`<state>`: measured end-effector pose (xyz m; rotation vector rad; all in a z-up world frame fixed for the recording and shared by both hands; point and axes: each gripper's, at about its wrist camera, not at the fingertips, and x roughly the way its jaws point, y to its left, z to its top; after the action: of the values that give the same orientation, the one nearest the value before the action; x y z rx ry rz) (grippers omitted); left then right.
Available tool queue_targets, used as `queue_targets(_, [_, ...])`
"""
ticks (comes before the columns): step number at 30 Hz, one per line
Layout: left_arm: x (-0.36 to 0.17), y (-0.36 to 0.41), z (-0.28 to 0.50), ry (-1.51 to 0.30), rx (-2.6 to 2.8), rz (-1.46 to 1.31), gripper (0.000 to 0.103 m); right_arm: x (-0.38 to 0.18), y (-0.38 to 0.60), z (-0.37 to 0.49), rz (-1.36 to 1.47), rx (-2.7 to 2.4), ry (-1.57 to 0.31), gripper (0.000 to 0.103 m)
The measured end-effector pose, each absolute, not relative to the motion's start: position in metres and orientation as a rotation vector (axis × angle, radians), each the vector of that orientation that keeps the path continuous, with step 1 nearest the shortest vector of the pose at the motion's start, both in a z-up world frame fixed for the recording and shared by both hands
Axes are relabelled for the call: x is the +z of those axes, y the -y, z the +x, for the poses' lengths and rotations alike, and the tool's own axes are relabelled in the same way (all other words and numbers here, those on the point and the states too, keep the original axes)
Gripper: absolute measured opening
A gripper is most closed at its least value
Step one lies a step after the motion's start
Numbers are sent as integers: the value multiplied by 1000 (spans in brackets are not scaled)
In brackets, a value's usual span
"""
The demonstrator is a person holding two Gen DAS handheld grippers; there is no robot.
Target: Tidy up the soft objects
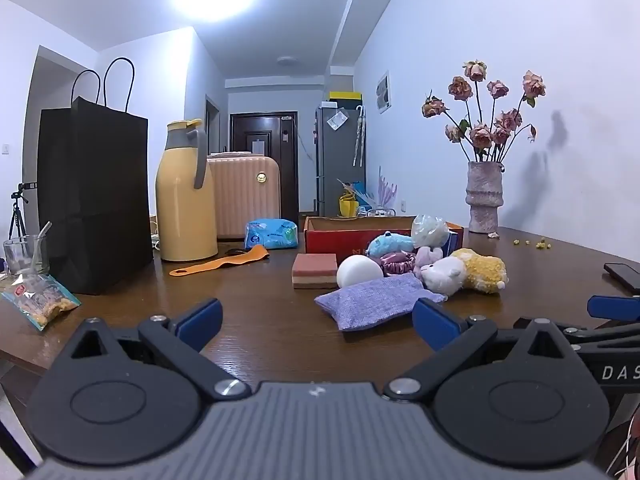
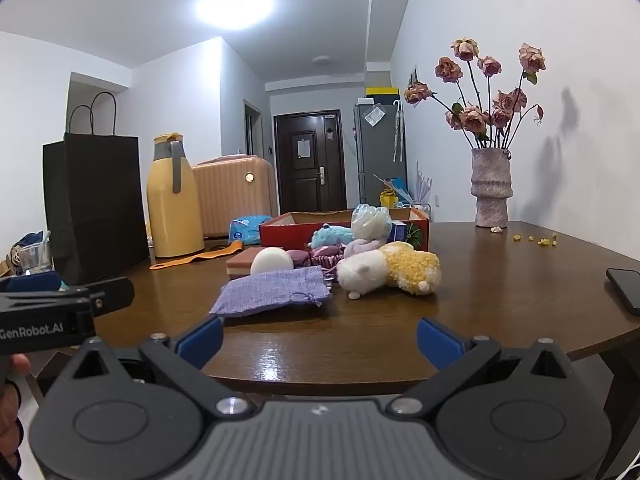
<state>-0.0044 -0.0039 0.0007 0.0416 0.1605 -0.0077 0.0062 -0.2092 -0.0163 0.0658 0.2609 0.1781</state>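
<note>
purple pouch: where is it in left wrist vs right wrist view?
Left wrist: purple pouch right of centre, just beyond the left claw.
Right wrist: purple pouch left of centre, beyond the right claw.
Shared landmark: white-and-yellow plush, right of the pouch in both.

— Which colours are seen beside the red box (image 1: pixel 332 236)?
— A lilac woven pouch (image 1: pixel 376 300), a white ball (image 1: pixel 359 271), a yellow-and-white plush toy (image 1: pixel 468 270) and a pink-and-brown layered sponge (image 1: pixel 314 270) are seen in front of it.
</note>
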Motion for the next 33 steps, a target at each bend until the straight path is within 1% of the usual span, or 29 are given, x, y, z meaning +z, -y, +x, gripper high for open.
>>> queue_targets(33, [3,1,-5,-159,-17,30,103,-16,208,6,52,182,-257,103])
